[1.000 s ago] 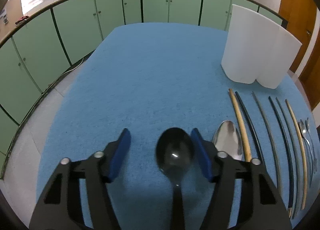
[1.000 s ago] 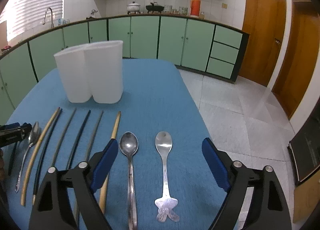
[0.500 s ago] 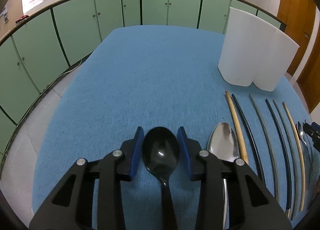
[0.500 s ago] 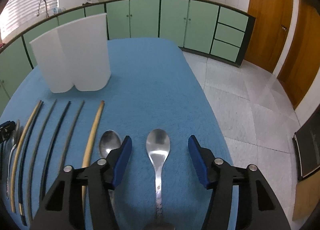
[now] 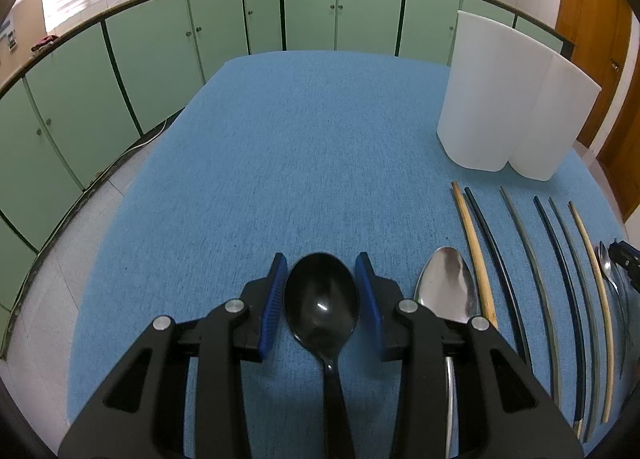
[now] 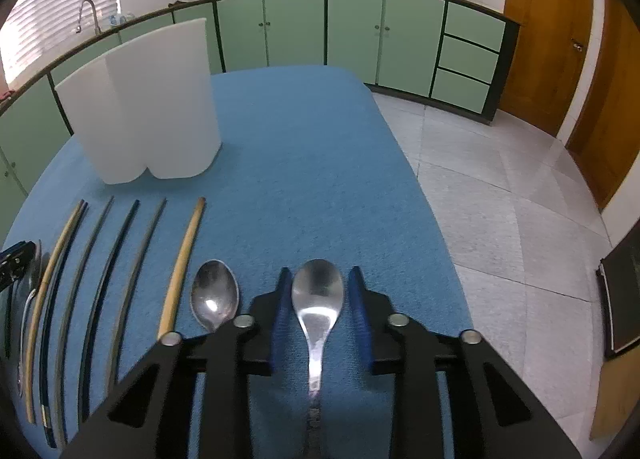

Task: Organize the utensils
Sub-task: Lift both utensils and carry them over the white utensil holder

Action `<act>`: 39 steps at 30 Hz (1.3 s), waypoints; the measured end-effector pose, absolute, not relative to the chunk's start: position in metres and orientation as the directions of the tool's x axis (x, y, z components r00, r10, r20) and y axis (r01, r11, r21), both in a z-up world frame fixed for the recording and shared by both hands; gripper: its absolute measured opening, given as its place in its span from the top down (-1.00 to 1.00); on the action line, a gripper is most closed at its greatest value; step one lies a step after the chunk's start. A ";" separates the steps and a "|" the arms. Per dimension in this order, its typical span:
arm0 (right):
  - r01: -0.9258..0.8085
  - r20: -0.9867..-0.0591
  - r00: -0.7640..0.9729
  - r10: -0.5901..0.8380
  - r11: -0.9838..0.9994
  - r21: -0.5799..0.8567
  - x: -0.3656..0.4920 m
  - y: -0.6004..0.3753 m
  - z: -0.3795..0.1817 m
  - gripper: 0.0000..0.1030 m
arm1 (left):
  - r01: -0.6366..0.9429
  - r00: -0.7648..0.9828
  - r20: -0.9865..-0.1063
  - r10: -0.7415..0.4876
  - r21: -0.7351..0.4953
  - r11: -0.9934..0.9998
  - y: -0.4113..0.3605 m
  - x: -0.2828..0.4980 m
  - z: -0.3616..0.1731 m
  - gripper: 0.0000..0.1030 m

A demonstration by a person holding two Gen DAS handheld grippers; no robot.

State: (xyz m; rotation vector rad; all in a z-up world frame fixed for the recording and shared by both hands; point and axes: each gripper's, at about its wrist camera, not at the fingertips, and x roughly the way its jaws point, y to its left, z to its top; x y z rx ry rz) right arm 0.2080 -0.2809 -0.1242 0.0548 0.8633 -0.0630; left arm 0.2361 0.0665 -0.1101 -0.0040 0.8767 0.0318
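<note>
In the left wrist view my left gripper [image 5: 321,283] has its blue pads against both sides of the bowl of a black spoon [image 5: 321,305] lying on the blue table [image 5: 300,139]. In the right wrist view my right gripper [image 6: 318,295] is closed around the bowl of a silver spoon [image 6: 318,295]. A white two-compartment holder [image 5: 508,99] stands at the back; it also shows in the right wrist view [image 6: 148,107]. Several chopsticks [image 5: 532,259] lie in a row between the two grippers.
Another silver spoon [image 5: 446,287] lies right of the black one, and a small silver spoon [image 6: 215,295] lies left of the right gripper. Green cabinets [image 5: 160,43] ring the room. The table edge drops to a tiled floor [image 6: 500,199] on the right.
Both grippers have closed from wide open onto their spoon bowls. Both have moved slightly forward and lower over the table.
</note>
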 end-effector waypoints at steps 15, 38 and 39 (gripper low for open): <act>0.012 -0.622 0.781 0.064 0.993 0.118 0.164 -0.276 -0.072 0.49 | 0.033 0.750 -0.659 -0.054 -0.045 0.998 0.066 0.203 -0.071 0.34; -0.110 -0.425 0.893 0.150 0.987 0.117 0.153 -0.256 0.014 0.50 | 0.131 0.919 -0.360 -0.160 -0.105 0.986 0.043 0.182 0.006 0.34; -0.118 -0.416 0.896 0.156 0.986 0.115 0.155 -0.255 0.019 0.50 | 0.136 0.923 -0.349 -0.162 -0.098 0.986 0.039 0.185 0.011 0.34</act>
